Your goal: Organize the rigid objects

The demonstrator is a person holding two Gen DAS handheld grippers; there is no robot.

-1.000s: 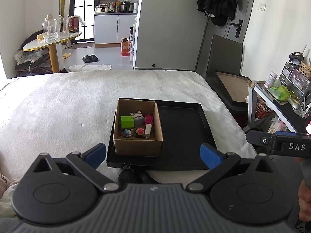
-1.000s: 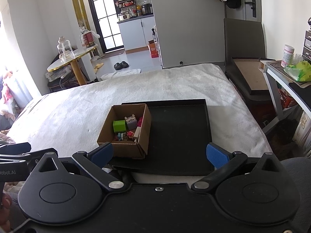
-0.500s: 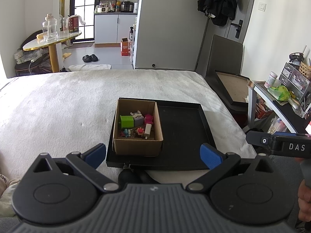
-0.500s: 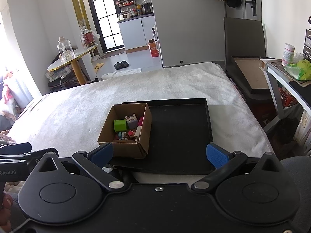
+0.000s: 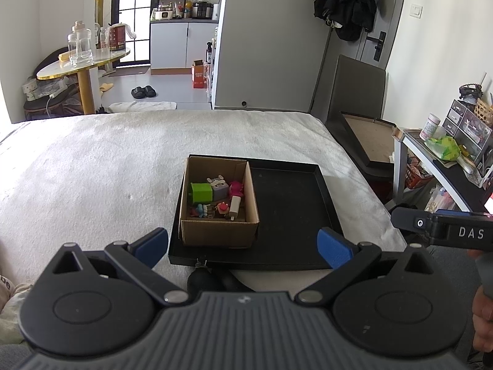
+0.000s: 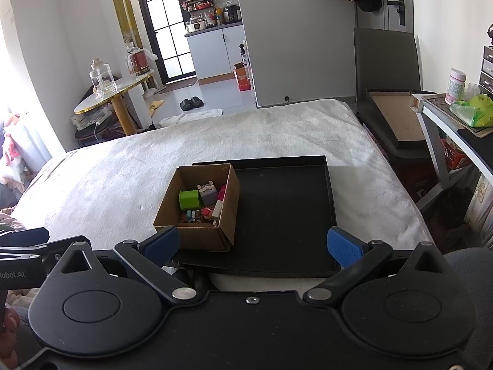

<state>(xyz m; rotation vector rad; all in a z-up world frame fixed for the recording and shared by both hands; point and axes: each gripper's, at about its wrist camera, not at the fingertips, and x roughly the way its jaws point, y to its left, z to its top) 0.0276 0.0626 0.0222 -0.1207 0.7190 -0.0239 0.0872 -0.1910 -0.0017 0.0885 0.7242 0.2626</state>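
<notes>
Left wrist view: I see my left gripper [image 5: 243, 243] spread wide and empty, blue pads well apart, hovering short of the black tray [image 5: 295, 215] on the white bed cover [image 5: 92, 169]. A cardboard box [image 5: 219, 234] sits in the tray's left part, holding a green block [image 5: 201, 192], a grey cube figure [image 5: 219, 187], a pink toy [image 5: 236, 188] and a white peg [image 5: 234, 206]. In the right wrist view, my right gripper [image 6: 252, 245] is equally wide, holding nothing, near the tray's front edge [image 6: 262, 266].
</notes>
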